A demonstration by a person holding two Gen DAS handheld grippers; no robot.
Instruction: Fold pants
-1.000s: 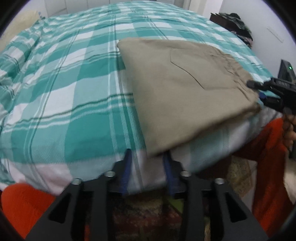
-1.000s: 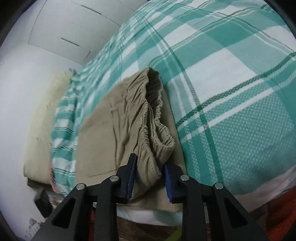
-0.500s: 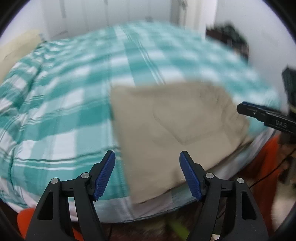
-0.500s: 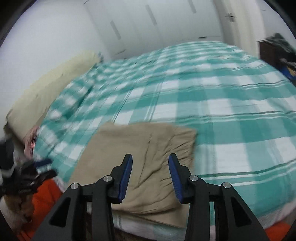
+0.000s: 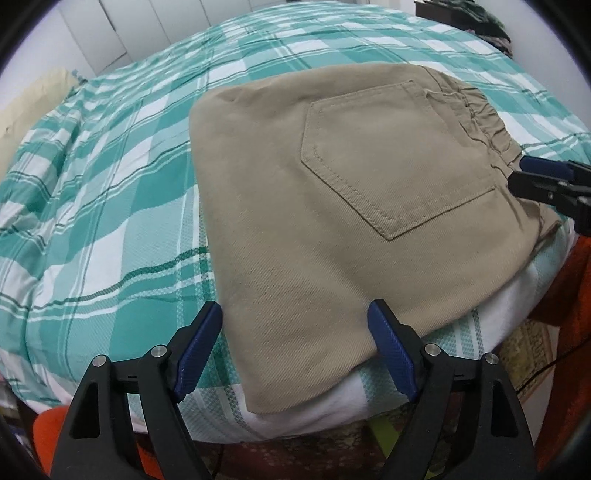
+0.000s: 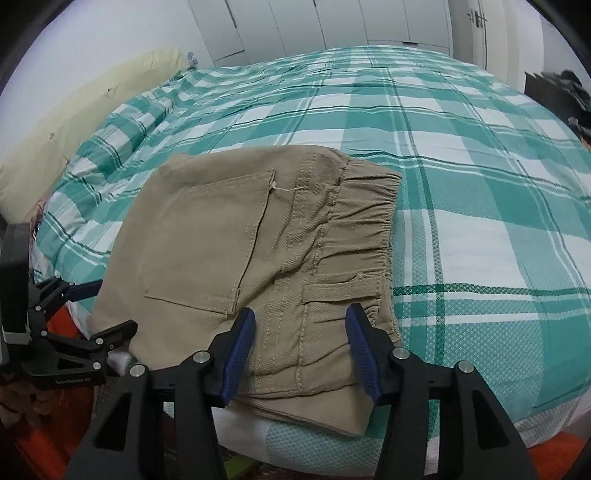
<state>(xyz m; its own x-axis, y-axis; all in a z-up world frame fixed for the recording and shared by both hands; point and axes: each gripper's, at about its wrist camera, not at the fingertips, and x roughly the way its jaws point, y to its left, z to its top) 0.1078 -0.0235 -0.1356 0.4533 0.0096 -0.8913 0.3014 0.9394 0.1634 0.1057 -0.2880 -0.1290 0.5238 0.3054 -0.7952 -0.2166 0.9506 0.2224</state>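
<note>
Nearest in the left wrist view, the left gripper (image 5: pixel 295 332) has its jaws spread wide, one blue pad at each side of the near corner of the pants (image 5: pixel 332 192), holding nothing. The right gripper (image 6: pixel 299 343) likewise stands apart, its pads over the waistband end of the pants (image 6: pixel 258 251) without pinching the cloth.

The pants lie folded into a compact tan block at the near edge of the bed (image 5: pixel 110 184), back pocket (image 5: pixel 388 158) facing up, one corner overhanging the white mattress side. The left view shows the plain folded edge and the right gripper's tips (image 5: pixel 546 181) at the waistband; the right view alone shows the gathered elastic waistband (image 6: pixel 365 221), a belt loop, and the left gripper (image 6: pixel 92 317) at the far-left corner of the pants.

The bed wears a teal-and-white plaid cover (image 6: pixel 461 166). An orange fabric (image 5: pixel 576 295) shows below the bed edge, with patterned rug beneath.

Farther off, a cream pillow (image 6: pixel 74 122) lies at the left of the bed. White cupboard doors (image 6: pixel 332 22) line the far wall, and dark clothes (image 5: pixel 484 22) are heaped on a dark stand at far right; what else it holds cannot be told.
</note>
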